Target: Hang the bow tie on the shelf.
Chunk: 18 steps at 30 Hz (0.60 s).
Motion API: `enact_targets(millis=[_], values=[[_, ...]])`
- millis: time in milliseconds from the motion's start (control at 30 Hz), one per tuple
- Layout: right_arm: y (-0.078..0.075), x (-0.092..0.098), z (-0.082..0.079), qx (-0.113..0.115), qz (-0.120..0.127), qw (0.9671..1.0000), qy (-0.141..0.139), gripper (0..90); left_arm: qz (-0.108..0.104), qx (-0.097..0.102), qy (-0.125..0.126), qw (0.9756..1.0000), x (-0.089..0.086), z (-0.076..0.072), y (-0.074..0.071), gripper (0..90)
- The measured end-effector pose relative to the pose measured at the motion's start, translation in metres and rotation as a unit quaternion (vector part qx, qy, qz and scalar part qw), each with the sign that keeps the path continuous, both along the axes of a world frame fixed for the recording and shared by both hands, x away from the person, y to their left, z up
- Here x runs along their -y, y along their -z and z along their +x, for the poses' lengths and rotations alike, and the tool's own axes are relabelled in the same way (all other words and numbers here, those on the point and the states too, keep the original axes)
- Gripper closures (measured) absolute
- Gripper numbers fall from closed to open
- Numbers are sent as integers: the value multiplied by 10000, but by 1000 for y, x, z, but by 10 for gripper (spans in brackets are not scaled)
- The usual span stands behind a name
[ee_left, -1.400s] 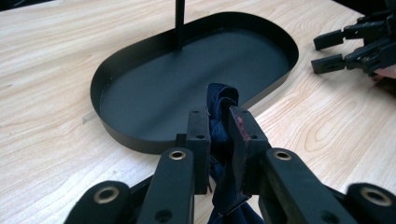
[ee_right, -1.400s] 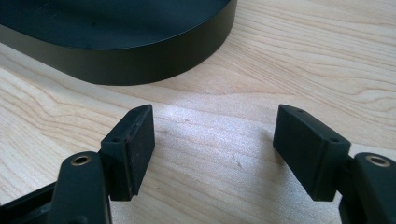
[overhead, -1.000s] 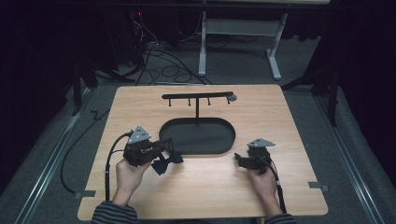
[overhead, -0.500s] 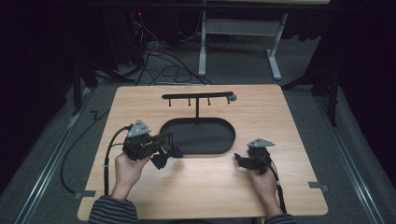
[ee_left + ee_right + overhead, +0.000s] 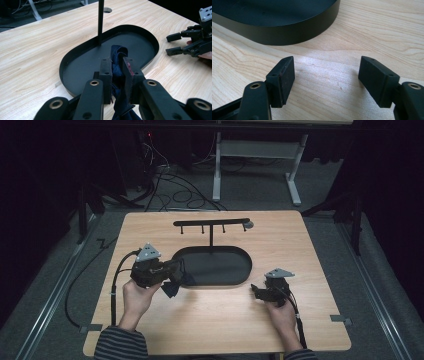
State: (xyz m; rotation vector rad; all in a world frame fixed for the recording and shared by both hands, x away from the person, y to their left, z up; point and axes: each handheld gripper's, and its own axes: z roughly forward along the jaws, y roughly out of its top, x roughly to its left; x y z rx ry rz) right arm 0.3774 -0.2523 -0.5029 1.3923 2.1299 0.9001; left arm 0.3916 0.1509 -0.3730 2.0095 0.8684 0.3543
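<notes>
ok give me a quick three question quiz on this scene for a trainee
1. True or false: the right gripper stands open over bare wood.
2. What does the left gripper clamp? A) dark blue cloth B) metal spoon C) red cup
3. Fill in: the thin black post rises from the black oval ____.

Key: 1 true; 2 A; 3 tray

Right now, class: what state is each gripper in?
Left gripper: shut on the dark blue cloth.
Right gripper: open, holding nothing.
</notes>
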Motion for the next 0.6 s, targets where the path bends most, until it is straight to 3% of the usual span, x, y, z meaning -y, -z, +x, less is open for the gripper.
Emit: enact_targets(millis=[600], values=[[0, 0, 0, 1, 2, 10000, -22, 307, 38, 127, 3, 9999, 5, 13, -15, 784]])
